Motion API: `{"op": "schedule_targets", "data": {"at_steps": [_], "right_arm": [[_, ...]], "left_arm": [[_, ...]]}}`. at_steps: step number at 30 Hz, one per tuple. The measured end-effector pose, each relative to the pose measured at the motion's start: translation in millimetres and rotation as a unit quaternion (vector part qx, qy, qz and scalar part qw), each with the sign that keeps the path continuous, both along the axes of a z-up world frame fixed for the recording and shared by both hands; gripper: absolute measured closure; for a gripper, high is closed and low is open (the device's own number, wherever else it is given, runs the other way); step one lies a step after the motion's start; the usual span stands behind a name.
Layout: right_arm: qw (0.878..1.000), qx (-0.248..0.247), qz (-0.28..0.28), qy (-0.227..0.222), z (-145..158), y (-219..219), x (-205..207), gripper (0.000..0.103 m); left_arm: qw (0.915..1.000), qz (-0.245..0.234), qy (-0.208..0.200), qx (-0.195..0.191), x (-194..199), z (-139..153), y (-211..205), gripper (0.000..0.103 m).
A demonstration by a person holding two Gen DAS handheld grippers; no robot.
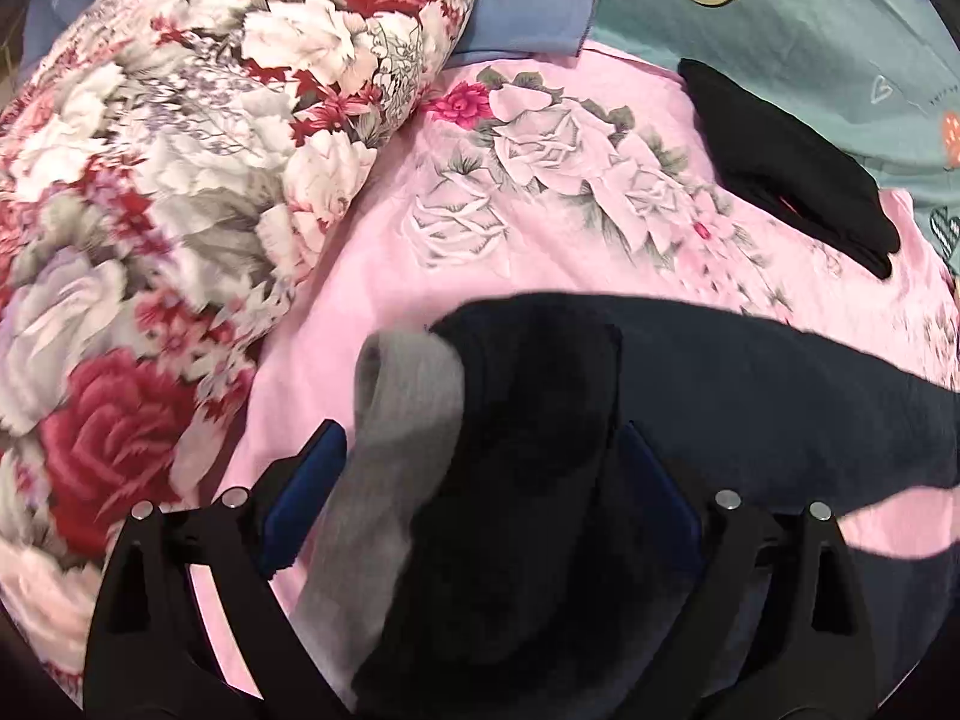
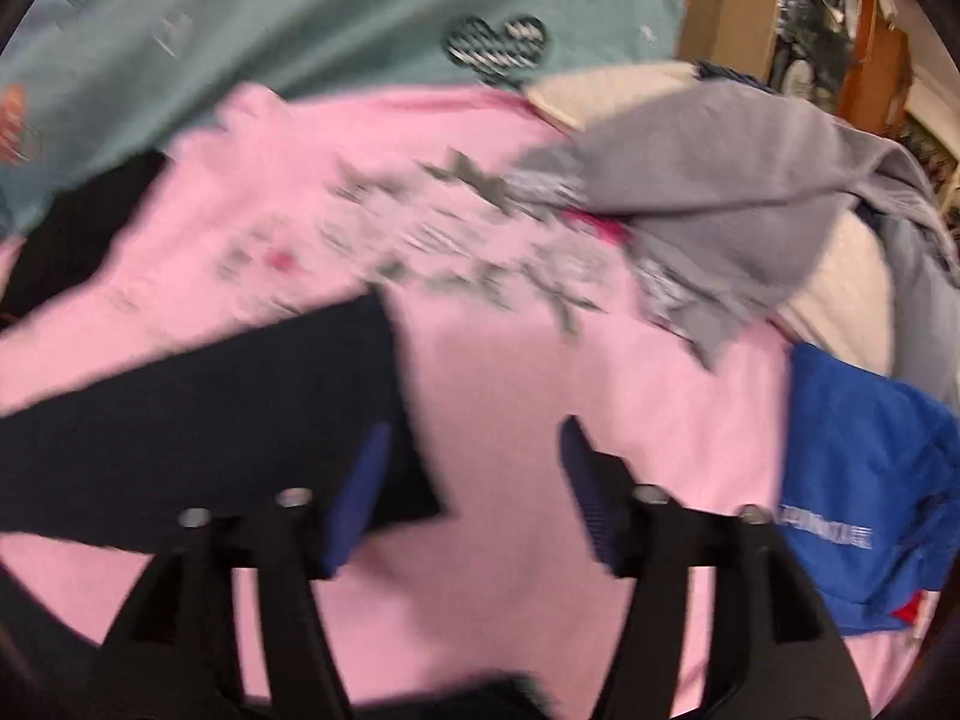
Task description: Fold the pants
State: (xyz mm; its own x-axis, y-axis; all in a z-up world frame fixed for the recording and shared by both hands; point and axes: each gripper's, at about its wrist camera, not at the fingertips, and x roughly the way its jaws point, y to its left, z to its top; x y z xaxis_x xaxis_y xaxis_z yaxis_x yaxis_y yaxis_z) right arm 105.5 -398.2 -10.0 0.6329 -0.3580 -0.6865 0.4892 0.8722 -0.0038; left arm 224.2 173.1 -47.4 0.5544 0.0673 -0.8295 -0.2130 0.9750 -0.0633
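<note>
Right wrist view shows unreadable white lettering on one blue garment, the right gripper wide and empty beside the pants on the pink sheet; the left gripper gapes around them.

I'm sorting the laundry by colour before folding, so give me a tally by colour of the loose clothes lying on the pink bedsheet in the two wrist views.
Dark navy: 1, the pants
Black: 1, a folded garment
Grey: 1, a crumpled garment
Blue: 1, a bright blue garment
Total: 4
</note>
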Motion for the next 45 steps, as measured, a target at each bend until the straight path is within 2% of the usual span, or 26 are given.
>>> {"op": "schedule_targets", "data": {"at_steps": [5,7,8,10,11,12,14,15,16,19,20,25,27,28,31,33,34,35,37,39,41,43,44,45], "right_arm": [[0.996,0.051,0.079,0.01,-5,57,46,0.028],[0.992,0.062,0.109,0.01,-9,83,58,0.028],[0.991,0.065,0.117,0.01,-11,91,62,0.028],[0.985,0.081,0.151,0.018,-13,114,74,0.028],[0.981,0.09,0.171,0.024,-14,126,81,0.028],[0.976,0.093,0.192,0.033,-15,139,88,0.028],[0.969,0.084,0.226,0.043,-17,162,97,0.028],[0.962,0.079,0.256,0.05,-19,180,102,0.028],[0.955,0.072,0.28,0.059,-21,196,107,0.028],[0.938,0.03,0.333,0.086,-29,238,122,0.029],[0.934,0.003,0.345,0.095,-32,255,130,0.029],[0.913,-0.025,0.391,0.11,-40,294,165,0.035],[0.906,-0.032,0.402,0.129,-46,299,178,0.041],[0.9,-0.023,0.411,0.14,-49,300,183,0.048],[0.883,-0.049,0.444,0.146,-52,306,189,0.052],[0.879,-0.046,0.455,0.138,-52,306,190,0.064],[0.876,-0.041,0.462,0.134,-51,307,191,0.076],[0.876,-0.049,0.463,0.127,-49,308,189,0.102],[0.88,-0.075,0.457,0.108,-44,311,186,0.101],[0.891,-0.073,0.442,0.073,-34,308,187,0.101],[0.904,-0.046,0.421,0.058,-31,302,199,0.101],[0.914,-0.059,0.397,0.063,-43,302,211,0.101],[0.92,-0.087,0.376,0.07,-51,303,217,0.1],[0.92,-0.1,0.375,0.053,-53,302,216,0.096]], "left_arm": [[0.9978,0.024,0.044,-0.044,29,-12,9,0.01],[0.9964,0.039,0.043,-0.062,35,-11,15,0.01],[0.9966,0.043,0.043,-0.057,38,-11,16,0.013],[0.9973,0.044,0.054,-0.025,42,-14,11,0.023],[0.9975,0.042,0.056,-0.009,43,-15,8,0.031],[0.9979,0.039,0.051,0.005,42,-14,5,0.043],[0.9988,0.033,0.034,0.013,37,-11,2,0.06],[0.9989,0.033,0.028,0.019,34,-8,1,0.066],[0.9989,0.031,0.019,0.028,31,-4,-2,0.069],[0.9975,0.038,-0.008,0.058,21,7,-12,0.092],[0.9963,0.042,-0.012,0.074,19,10,-15,0.094],[0.9969,0.047,-0.014,0.062,17,8,-10,0.094],[0.997,0.043,-0.013,0.064,19,6,-10,0.094],[0.997,0.04,-0.012,0.065,21,6,-10,0.094],[0.9973,0.035,-0.01,0.064,22,5,-12,0.093],[0.9965,0.036,-0.012,0.074,23,3,-14,0.094],[0.9955,0.04,-0.015,0.085,22,4,-17,0.094],[0.9945,0.042,-0.017,0.094,21,5,-20,0.095],[0.9916,0.046,-0.036,0.115,19,13,-28,0.096],[0.9895,0.052,-0.058,0.121,18,19,-30,0.096],[0.9899,0.055,-0.056,0.119,24,14,-27,0.096],[0.9902,0.059,-0.042,0.12,31,-1,-24,0.095],[0.989,0.057,-0.041,0.13,31,-4,-26,0.087],[0.9865,0.052,-0.04,0.15,30,-5,-29,0.074]]}}
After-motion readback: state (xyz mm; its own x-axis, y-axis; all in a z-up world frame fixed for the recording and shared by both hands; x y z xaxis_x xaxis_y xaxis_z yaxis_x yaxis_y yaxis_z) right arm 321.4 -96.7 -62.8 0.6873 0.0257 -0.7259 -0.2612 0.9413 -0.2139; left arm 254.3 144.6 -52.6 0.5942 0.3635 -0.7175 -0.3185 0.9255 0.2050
